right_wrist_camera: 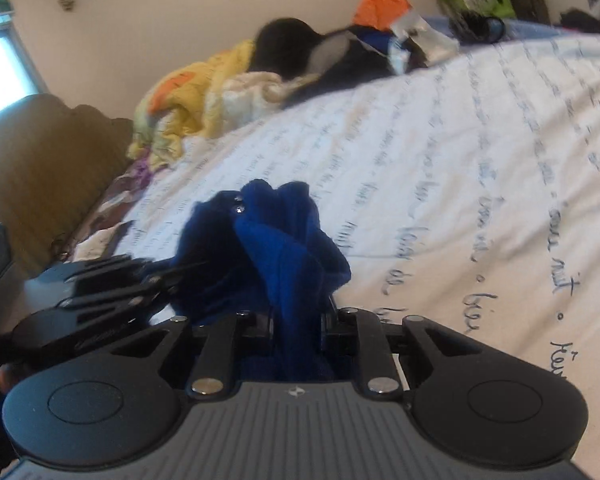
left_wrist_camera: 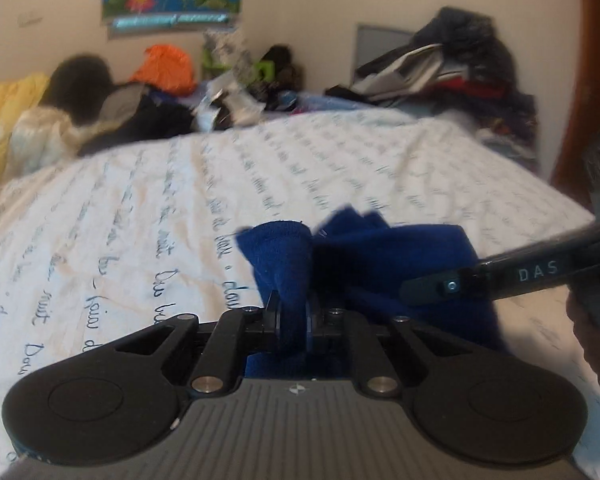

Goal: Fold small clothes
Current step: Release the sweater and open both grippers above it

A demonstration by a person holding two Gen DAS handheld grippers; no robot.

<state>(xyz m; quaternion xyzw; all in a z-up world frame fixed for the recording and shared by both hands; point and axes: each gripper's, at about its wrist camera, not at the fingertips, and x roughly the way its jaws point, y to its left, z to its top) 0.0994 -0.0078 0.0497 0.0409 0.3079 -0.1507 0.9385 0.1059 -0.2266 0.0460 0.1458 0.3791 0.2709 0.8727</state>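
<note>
A small dark blue garment (left_wrist_camera: 360,264) hangs bunched between both grippers above the bed. My left gripper (left_wrist_camera: 294,316) is shut on one fold of it. My right gripper (right_wrist_camera: 298,320) is shut on another fold of the same blue garment (right_wrist_camera: 284,248). The right gripper also shows in the left wrist view (left_wrist_camera: 500,276), reaching in from the right against the cloth. The left gripper shows in the right wrist view (right_wrist_camera: 112,292) at the left, close beside the cloth. The two grippers are near each other.
The bed has a white sheet with handwriting print (left_wrist_camera: 180,208). A pile of clothes (left_wrist_camera: 440,68) sits at its far right, yellow bedding (right_wrist_camera: 196,96) and dark items (right_wrist_camera: 292,44) at its far left. A brown headboard (right_wrist_camera: 40,160) stands left.
</note>
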